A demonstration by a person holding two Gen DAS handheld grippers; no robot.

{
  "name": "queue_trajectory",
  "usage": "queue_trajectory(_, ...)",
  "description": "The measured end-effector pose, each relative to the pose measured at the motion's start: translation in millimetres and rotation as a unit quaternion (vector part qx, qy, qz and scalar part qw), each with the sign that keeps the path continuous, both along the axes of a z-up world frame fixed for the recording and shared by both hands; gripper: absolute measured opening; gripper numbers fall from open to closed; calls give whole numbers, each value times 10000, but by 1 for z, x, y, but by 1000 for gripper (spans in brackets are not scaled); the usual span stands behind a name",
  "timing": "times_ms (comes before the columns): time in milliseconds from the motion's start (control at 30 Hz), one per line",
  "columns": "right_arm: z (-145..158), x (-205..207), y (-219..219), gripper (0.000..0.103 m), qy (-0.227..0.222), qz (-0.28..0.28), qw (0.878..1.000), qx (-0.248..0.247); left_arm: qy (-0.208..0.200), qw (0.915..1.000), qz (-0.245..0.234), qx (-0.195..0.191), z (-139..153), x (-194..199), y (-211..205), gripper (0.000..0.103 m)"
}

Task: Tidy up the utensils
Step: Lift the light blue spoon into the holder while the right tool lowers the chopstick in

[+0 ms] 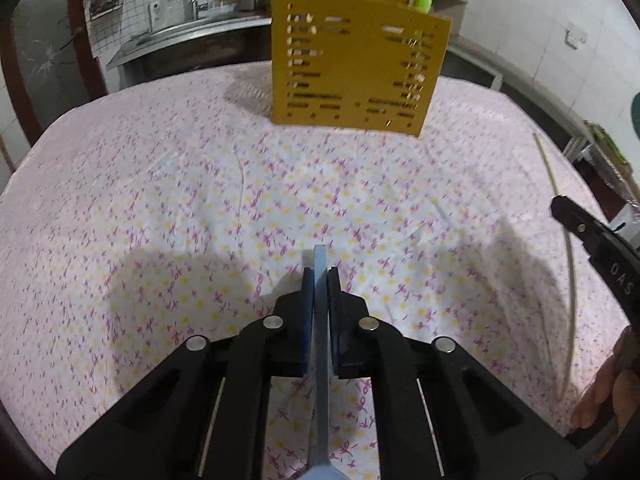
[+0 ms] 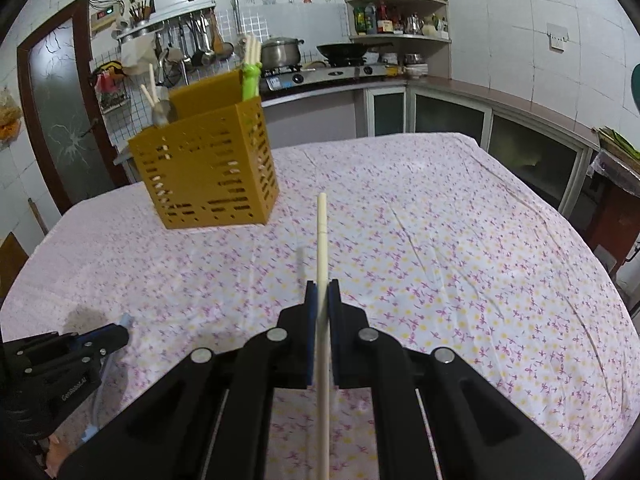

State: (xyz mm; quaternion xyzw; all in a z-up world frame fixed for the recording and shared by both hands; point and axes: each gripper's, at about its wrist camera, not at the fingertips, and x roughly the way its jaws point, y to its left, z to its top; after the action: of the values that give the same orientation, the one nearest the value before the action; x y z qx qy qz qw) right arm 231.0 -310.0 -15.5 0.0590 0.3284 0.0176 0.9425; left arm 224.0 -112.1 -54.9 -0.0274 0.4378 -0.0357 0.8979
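Note:
A yellow slotted utensil holder (image 1: 352,68) stands at the far side of the flowered tablecloth; in the right wrist view the holder (image 2: 208,168) holds cream chopsticks, a green utensil and a spoon. My left gripper (image 1: 320,276) is shut on a flat blue utensil handle (image 1: 321,340), held above the cloth. My right gripper (image 2: 322,290) is shut on a cream chopstick (image 2: 322,248) that points toward the holder. The right gripper (image 1: 560,204) with its chopstick (image 1: 554,176) shows at the right edge of the left wrist view. The left gripper (image 2: 120,334) shows at lower left of the right wrist view.
The table (image 2: 440,220) is covered with a pink flowered cloth. Behind it are a kitchen counter with a stove, pots and a wok (image 2: 344,52), a corner shelf (image 2: 400,20), hanging tools, and a dark door (image 2: 60,112) at left.

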Motion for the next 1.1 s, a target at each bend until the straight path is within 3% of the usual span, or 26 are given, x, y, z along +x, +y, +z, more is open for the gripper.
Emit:
queue_trajectory(567,37,-5,34,6,-652,288,9965,427,-1007,9931,-379,-464,59,10,35,5)
queue_trajectory(833,51,-3,50,6,-994,418,9929,505,-1333,9863,-533,-815,78,25,63,6)
queue_trajectory(1100,66,6,54,6,-1309,422,9892,499,-1505,9830,-611,-860,99,43,74,6)
